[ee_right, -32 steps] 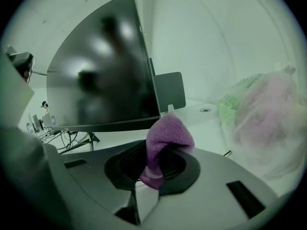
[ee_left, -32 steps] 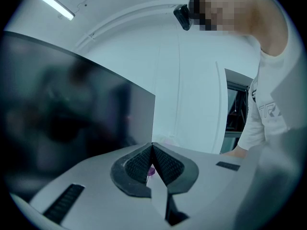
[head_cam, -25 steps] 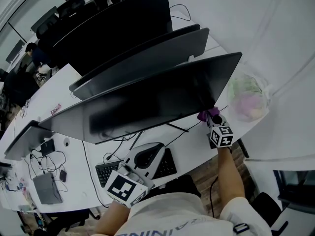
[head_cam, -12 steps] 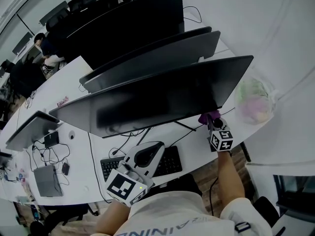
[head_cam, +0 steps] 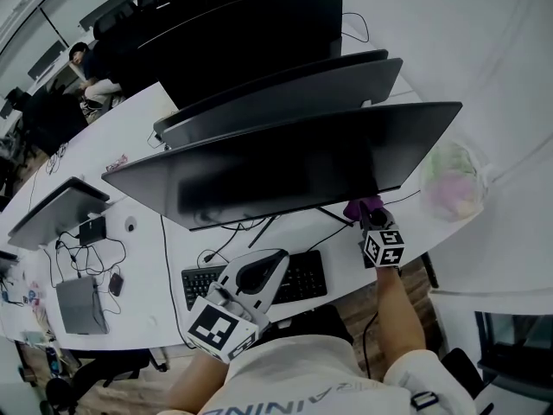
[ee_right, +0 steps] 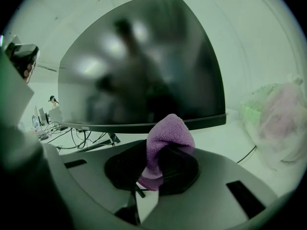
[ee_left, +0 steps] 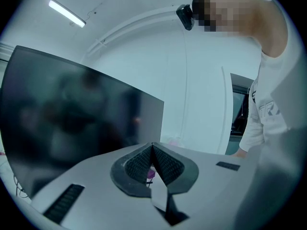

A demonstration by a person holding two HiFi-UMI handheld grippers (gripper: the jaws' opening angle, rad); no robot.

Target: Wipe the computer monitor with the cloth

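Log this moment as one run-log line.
right gripper: shut on purple cloth, at monitor lower edge, contact unclear | left gripper: shut, empty, near keyboard

Purple cloth (ee_right: 165, 138), black monitor (ee_right: 144, 66), white counter (head_cam: 143, 141).
The cloth is plain purple with a fine woven texture. The monitor's screen is glossy black. Right tongs (ee_right: 160, 152) and left tongs (head_cam: 252, 275) are pale grey with black pads; the cube (head_cam: 384, 247) on each shows black-and-white square markers. The keyboard (head_cam: 307, 275) is black. A clear bag (head_cam: 451, 180) at the right shows green and pink.

The cloth (ee_right: 165, 143) is nubby purple terry; the monitor (ee_right: 144, 66) screen is glossy black, mirroring blurred shapes.
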